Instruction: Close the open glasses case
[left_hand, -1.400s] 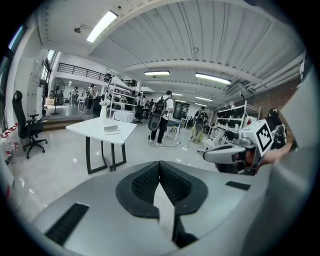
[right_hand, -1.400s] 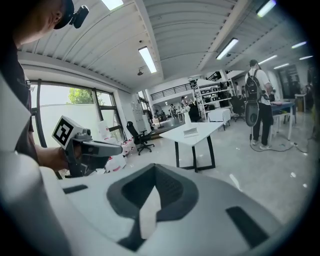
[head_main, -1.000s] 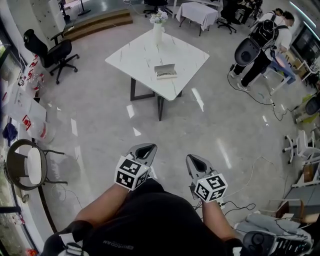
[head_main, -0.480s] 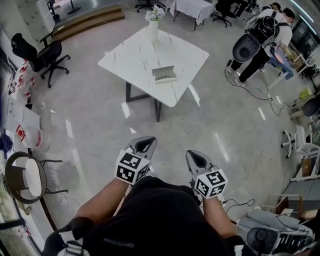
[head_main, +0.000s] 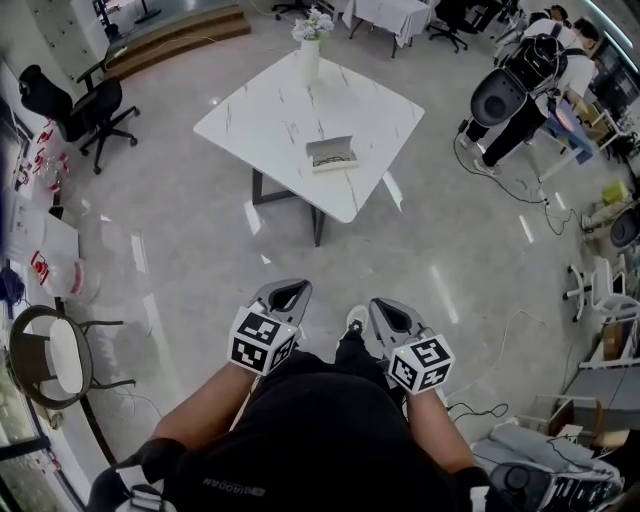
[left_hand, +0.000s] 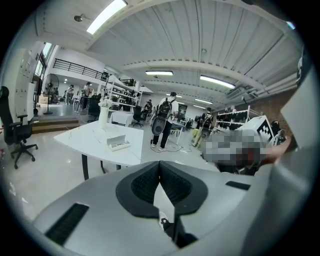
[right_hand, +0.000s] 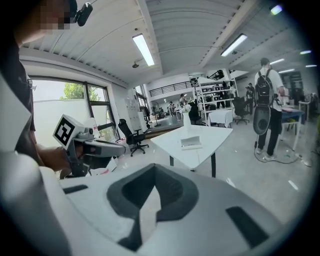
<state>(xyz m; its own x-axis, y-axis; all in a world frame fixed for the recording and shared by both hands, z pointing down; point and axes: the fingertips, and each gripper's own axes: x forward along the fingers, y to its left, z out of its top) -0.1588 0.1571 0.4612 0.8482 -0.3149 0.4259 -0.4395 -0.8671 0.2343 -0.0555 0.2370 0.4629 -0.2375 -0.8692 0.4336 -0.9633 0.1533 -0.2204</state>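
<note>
The open glasses case (head_main: 331, 153) lies on a white square table (head_main: 260, 110) far ahead of me, lid up; it also shows small in the left gripper view as the case (left_hand: 118, 143) and in the right gripper view as the case (right_hand: 190, 142). My left gripper (head_main: 288, 291) and right gripper (head_main: 384, 308) are held close to my body over the floor, well short of the table. Both have their jaws together with nothing between them.
A white vase with flowers (head_main: 311, 45) stands on the table's far corner. A black office chair (head_main: 75, 105) is to the left, a round chair (head_main: 50, 352) near left. A person with a backpack (head_main: 520, 85) stands at right. Cables (head_main: 480, 400) lie on the floor.
The table and case have drawn slightly nearer and shifted in the head view as I walk toward them. Both grippers keep the same pose; a shoe now shows between them.
</note>
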